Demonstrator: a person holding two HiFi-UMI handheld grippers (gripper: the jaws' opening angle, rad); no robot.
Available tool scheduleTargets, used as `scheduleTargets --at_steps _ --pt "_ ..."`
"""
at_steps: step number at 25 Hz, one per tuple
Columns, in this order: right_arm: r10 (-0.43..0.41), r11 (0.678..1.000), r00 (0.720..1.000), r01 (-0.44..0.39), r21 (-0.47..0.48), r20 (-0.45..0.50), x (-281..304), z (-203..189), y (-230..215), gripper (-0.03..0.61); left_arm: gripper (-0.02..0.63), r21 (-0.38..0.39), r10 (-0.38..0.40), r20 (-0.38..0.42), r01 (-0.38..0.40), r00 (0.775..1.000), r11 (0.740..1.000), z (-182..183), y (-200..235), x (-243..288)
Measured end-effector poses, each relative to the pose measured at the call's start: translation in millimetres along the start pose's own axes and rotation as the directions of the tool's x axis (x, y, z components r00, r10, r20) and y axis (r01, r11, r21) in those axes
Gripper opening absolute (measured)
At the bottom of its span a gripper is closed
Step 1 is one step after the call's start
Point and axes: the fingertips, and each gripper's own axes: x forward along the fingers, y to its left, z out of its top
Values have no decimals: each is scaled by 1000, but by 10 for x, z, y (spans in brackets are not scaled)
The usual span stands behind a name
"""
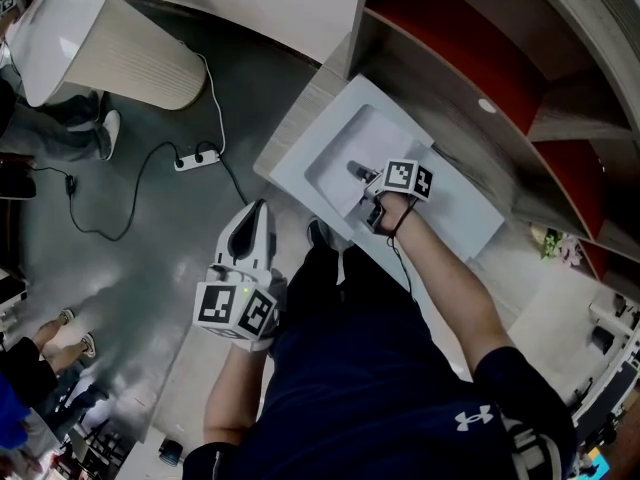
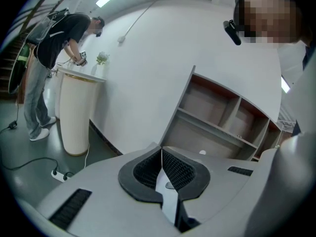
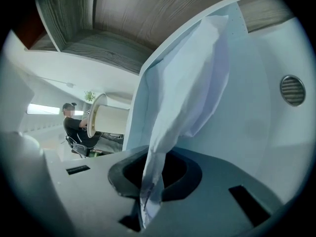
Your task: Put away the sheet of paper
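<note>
Head view: right tongs [image 1: 360, 175] sit mostly under hand & marker cube; what they pinch can't be read here. Upper left, bystander [image 1: 55, 118] shows only legs & a shoe, the rest is under the round desk [image 1: 90, 28] & past the frame edge.
Right gripper view: low end of sheet of paper [image 3: 182, 98] vanishes btw the tongs, covering the pads. Far person [image 3: 74, 125], mid left, too small to tell much.
Left gripper view: near person [image 2: 244, 1], upper right, cut off by the edge. Small grey oval [image 2: 169, 185] seen thru the gap of left tongs [image 2: 161, 154]: can't tell what.
</note>
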Motion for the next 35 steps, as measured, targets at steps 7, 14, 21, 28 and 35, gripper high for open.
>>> scheduleTargets --at_steps 7,14,21,28,35 --pt "3 1000 1000 -3 -10 16 -45 14 35 22 17 8 -6 1 6 1000 1000 -11 -49 -36" --pt "-38 998 997 34 53 64 -405 -20 -142 171 17 17 -44 3 44 999 999 0 -187 -25" --pt "-49 995 994 40 88 99 -856 -158 -254 193 17 43 -108 -7 108 994 993 29 -407 66" --pt "-40 997 979 26 71 198 -1441 -142 -194 193 17 68 -173 -19 174 985 982 64 -651 180" --pt "45 994 921 -4 -107 387 -2168 159 464 121 17 95 -247 -23 249 969 964 162 -916 284"
